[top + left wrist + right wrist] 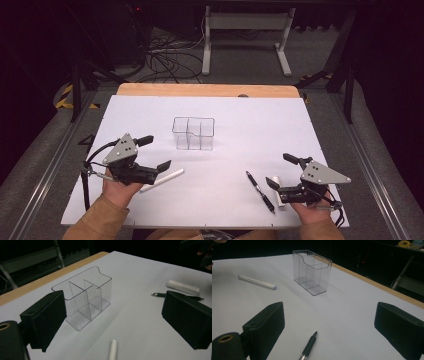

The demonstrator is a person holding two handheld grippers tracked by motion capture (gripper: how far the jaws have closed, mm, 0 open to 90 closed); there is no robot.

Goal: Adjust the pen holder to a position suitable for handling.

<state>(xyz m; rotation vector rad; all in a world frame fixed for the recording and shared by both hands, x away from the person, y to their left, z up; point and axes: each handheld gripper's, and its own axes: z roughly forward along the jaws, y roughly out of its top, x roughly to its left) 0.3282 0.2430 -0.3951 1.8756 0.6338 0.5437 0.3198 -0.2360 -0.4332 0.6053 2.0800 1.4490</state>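
I find my left gripper (pixel 152 151) held low over the near-left part of the white table sheet (pixel 250 115), its jaws spread wide and holding nothing. The long white marker pen (pixel 162 180) lies flat on the sheet just beside the nearer jaw, apart from it; in the left gripper view its tip end (pixel 113 350) lies on the sheet below the gap between the jaws, closer to me than the clear plastic three-compartment organiser box (pixel 83 297). That box stands upright near the middle of the sheet, beyond both grippers.

My right gripper (pixel 281 171) sits over the near-right part of the sheet, jaws likewise wide apart and empty. The black ballpoint pen (pixel 260 192) lies flat just to its inner side; in the right gripper view its tip (pixel 309 345) lies low in the gap, nearer the left-hand jaw, touching neither. A short white cylinder (pixel 278 192) lies under the right gripper, just beside the black pen.
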